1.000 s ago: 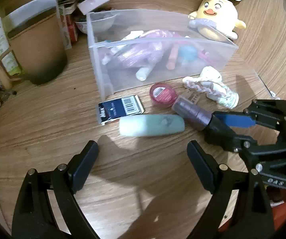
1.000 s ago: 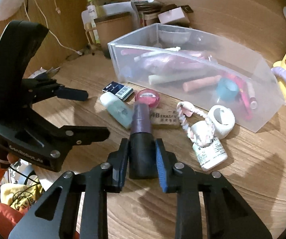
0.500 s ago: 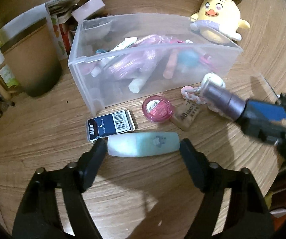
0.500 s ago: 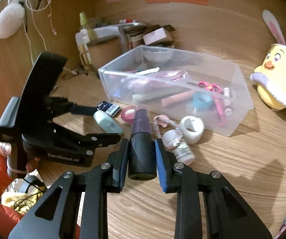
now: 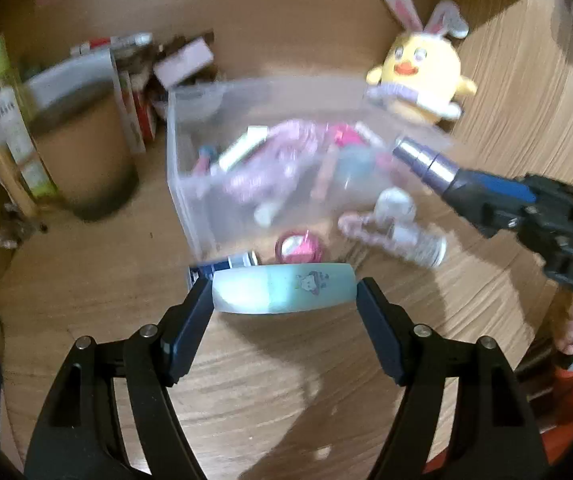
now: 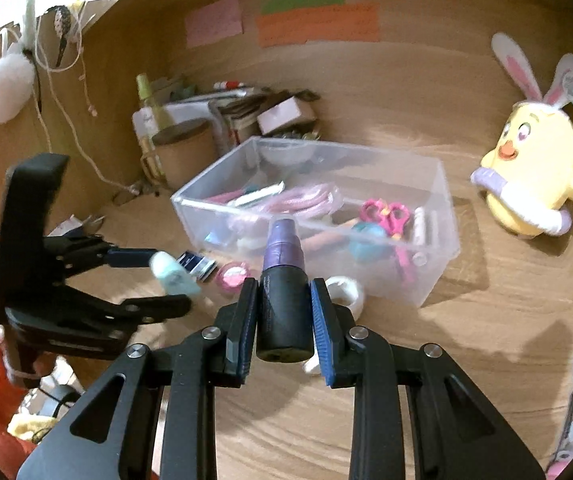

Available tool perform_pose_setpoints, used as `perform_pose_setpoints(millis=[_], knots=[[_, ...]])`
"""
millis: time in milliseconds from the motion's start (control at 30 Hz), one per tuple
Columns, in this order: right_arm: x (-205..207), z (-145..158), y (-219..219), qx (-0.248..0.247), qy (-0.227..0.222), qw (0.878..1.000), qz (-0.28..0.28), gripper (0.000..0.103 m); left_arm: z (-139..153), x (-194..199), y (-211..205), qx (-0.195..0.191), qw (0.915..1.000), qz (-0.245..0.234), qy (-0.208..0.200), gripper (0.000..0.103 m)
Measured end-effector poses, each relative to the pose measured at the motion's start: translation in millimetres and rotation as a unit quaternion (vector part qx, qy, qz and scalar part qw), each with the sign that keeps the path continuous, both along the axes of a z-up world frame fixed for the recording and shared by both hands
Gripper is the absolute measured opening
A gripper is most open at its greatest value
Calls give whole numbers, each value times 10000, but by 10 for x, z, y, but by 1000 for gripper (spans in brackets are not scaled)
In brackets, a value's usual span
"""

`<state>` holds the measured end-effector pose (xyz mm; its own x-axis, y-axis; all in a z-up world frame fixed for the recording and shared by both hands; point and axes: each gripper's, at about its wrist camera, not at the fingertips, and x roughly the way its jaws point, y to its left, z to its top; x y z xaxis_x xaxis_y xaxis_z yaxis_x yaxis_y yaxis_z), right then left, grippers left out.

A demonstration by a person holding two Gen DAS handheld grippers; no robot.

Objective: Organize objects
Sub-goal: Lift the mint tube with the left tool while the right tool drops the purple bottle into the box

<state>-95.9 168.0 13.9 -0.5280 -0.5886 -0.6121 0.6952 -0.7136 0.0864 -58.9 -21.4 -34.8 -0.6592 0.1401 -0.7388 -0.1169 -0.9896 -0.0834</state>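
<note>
My left gripper point(image 5: 284, 294) is shut on a pale green tube point(image 5: 282, 288) held crosswise by its two ends, lifted off the wooden desk. In the right wrist view the same tube point(image 6: 174, 276) hangs in the left gripper point(image 6: 166, 280) at the left. My right gripper point(image 6: 282, 312) is shut on a purple and black spray bottle point(image 6: 284, 276), its nozzle pointing at the clear plastic bin point(image 6: 430, 276). The bottle point(image 5: 426, 160) hovers at the bin's point(image 5: 182, 200) right end, above its rim. The bin holds pink scissors, tubes and other small items.
On the desk before the bin lie a pink round compact point(image 6: 232, 274), a blue barcode box point(image 6: 198, 264), a tape roll point(image 6: 346, 292) and a small white bottle point(image 5: 418, 244). A yellow plush chick point(image 6: 534, 184) sits right. A brown canister point(image 5: 82, 156) and clutter stand back left.
The left gripper closed on the green tube and raised it off the desk. The right gripper lifted the spray bottle up and over toward the bin.
</note>
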Motion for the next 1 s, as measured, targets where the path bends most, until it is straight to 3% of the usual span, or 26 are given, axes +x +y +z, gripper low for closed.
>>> perform_pose_setpoints(millis=[300,500,800,1000], knots=[[-165,288,-8,-56,529,9981,-308,24,491,-115,-62,92,9977,79,667,73],[-365,410,-52,-179,565,9977,-326,24,621,-309,-106,252,9972,11,710,73],[-760,321,-198,-20,397,9981,-473,24,523,-583,-172,305,9985,105,443,73],[-1149,74,-290,167,-209,9984,-501,24,294,-397,-129,143,9997,-76,157,73]])
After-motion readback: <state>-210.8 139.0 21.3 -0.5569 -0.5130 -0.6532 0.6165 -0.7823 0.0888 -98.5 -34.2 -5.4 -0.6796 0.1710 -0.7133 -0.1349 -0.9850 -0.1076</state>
